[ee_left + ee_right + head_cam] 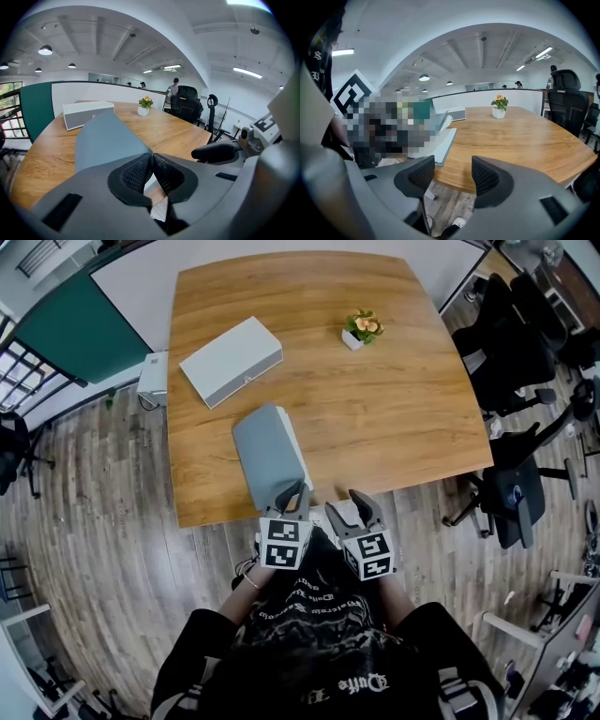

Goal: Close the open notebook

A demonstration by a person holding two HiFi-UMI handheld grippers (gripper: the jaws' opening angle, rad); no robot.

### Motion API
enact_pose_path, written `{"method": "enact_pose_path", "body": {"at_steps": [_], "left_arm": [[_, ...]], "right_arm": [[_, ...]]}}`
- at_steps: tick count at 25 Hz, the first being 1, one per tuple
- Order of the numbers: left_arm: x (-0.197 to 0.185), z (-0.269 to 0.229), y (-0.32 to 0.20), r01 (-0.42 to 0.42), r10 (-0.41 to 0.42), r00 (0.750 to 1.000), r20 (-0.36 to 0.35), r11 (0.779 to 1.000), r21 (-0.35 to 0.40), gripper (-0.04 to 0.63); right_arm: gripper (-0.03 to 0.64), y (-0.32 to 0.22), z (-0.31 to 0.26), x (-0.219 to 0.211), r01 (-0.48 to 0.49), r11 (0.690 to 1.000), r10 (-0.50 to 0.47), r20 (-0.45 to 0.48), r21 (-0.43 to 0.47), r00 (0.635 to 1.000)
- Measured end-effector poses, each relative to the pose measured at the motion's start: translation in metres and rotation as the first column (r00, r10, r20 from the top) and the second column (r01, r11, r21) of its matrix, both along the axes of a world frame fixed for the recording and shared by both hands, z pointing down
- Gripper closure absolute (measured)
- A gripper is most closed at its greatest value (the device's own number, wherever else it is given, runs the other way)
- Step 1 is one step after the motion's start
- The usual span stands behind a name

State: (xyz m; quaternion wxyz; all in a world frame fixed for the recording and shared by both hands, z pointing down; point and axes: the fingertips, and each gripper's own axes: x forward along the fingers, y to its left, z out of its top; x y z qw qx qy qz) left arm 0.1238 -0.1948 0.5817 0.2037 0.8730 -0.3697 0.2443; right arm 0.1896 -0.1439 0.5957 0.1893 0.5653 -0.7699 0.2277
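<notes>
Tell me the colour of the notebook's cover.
Plain slate grey-blue; the notebook cover shows best in the head view.

Half-open grey notebook (270, 451), cover aslant

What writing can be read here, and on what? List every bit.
shirt: white print, upside down, too blurred to read.
box: a small mark on its side, too small to read.
left gripper and right gripper: square markers only on their cubes, no words.
notebook: no writing shows.
</notes>
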Motion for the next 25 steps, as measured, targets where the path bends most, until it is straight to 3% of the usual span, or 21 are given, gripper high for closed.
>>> {"method": "enact_pose_path", "body": {"at_steps": [14,19,25], "left_arm": [[0.019,0.045,-0.001,-0.077,0.086,0.993,0.078,0.991,-0.108,0.548],[0.022,0.053,0.006,-0.122,0.132,0.991,0.032,0.965,-0.232,0.543],[0.024,0.051,0.007,-0.156,0.15,0.988,-0.046,0.948,-0.279,0.531]], "right_arm": [[0.374,-0.004,0.005,0.021,-0.024,1.0,0.024,-0.005,-0.014,1.0],[0.374,-0.006,0.008,0.02,-0.016,1.0,0.015,-0.003,-0.023,1.0],[0.374,-0.01,0.007,0.014,0.001,1.0,-0.001,0.0,-0.014,1.0]]}}
